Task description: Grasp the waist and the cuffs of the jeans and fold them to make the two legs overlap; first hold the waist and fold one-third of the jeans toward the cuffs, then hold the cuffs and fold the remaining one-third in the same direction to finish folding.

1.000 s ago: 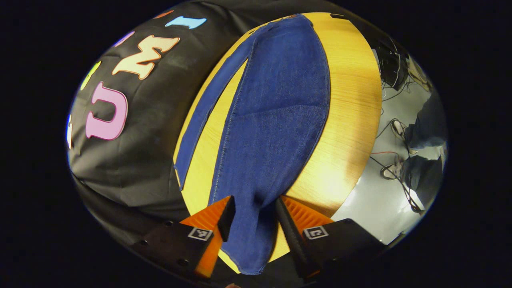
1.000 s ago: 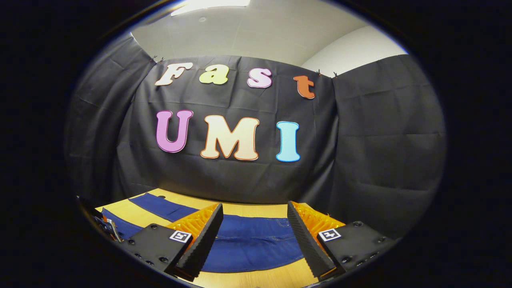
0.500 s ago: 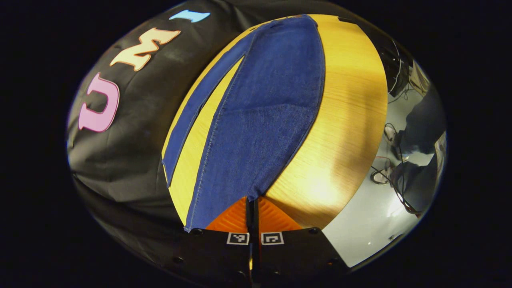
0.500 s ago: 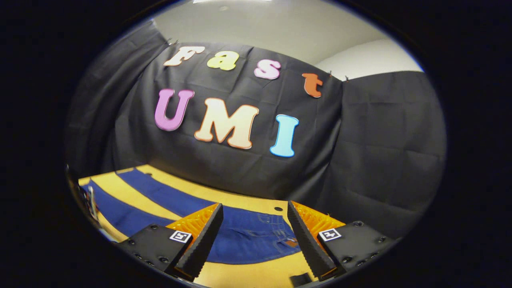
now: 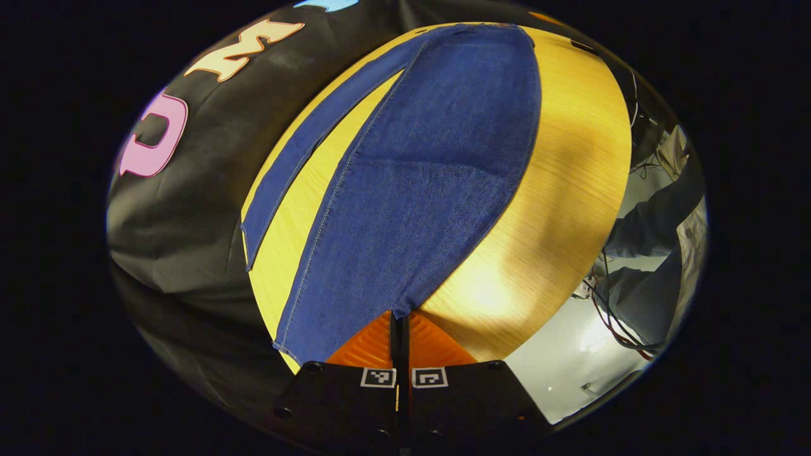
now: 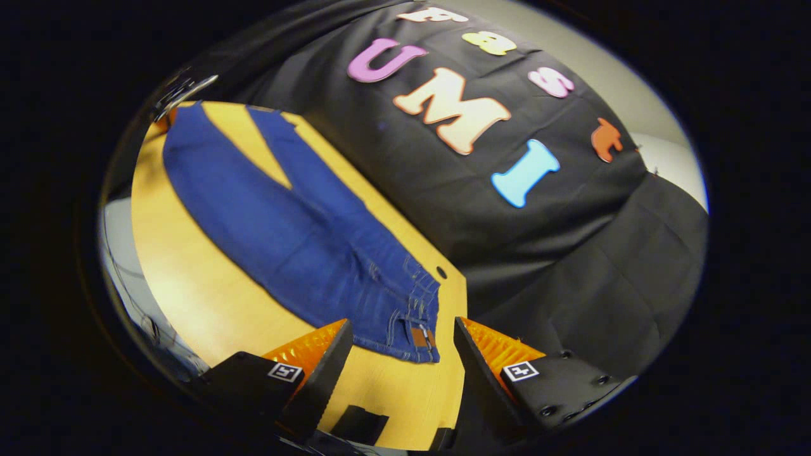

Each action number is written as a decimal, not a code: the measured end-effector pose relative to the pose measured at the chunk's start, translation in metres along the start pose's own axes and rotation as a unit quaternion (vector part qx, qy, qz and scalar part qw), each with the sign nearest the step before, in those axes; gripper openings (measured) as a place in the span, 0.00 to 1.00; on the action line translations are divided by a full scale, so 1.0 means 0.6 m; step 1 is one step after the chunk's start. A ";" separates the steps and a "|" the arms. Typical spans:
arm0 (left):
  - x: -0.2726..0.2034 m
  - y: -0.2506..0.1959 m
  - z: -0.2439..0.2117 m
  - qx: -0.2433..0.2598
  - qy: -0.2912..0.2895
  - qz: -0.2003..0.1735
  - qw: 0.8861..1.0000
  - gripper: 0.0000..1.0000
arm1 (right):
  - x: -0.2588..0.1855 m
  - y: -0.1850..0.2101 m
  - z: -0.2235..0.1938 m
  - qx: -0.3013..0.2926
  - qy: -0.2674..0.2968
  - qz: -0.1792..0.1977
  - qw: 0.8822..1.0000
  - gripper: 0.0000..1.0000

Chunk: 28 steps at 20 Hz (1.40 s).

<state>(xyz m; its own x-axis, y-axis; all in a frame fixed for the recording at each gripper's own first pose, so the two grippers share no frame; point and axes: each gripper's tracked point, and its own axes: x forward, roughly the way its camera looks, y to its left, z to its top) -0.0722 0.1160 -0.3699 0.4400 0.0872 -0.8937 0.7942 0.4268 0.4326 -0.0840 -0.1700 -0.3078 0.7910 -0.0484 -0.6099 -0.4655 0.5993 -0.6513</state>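
Blue jeans (image 5: 418,171) lie flat on the wooden table (image 5: 557,190), legs splayed, filling the centre of the left gripper view. Left gripper (image 5: 399,316), fingers pressed together, pinches a cuff corner at bottom centre. Right gripper (image 6: 399,354), fingers spread, hovers before the waist (image 6: 418,323) at lower centre.

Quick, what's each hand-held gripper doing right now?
Left hand-held gripper: shut on the cuff of the near leg of the jeans.
Right hand-held gripper: open, holding nothing, with the waist lying ahead between its fingers.
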 end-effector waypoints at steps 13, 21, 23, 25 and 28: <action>0.003 0.004 0.001 -0.023 0.059 0.027 0.998 0.00 | 0.153 0.090 -0.089 -0.231 0.014 0.107 0.967 0.90; 0.002 0.006 0.004 -0.049 0.075 0.038 0.995 0.00 | 0.228 0.113 -0.090 -0.247 0.030 0.121 0.961 0.26; 0.000 0.007 0.004 -0.089 0.077 0.046 0.992 0.00 | 0.225 0.097 -0.080 -0.225 0.023 0.103 0.969 0.02; -0.002 0.016 0.007 -0.140 0.076 0.058 0.986 0.00 | 0.208 0.092 -0.081 -0.162 0.026 0.098 0.982 0.03; -0.018 0.052 0.019 -0.203 0.065 0.091 0.973 0.00 | 0.191 0.051 -0.041 -0.095 0.005 0.056 0.994 0.03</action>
<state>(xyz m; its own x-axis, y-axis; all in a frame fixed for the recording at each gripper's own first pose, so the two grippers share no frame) -0.0474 0.1182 -0.3456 0.4799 0.2957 -0.8260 0.4658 0.7119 0.5255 -0.0176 -0.1770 -0.4087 0.7260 0.0014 -0.6877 -0.6179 0.4403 -0.6514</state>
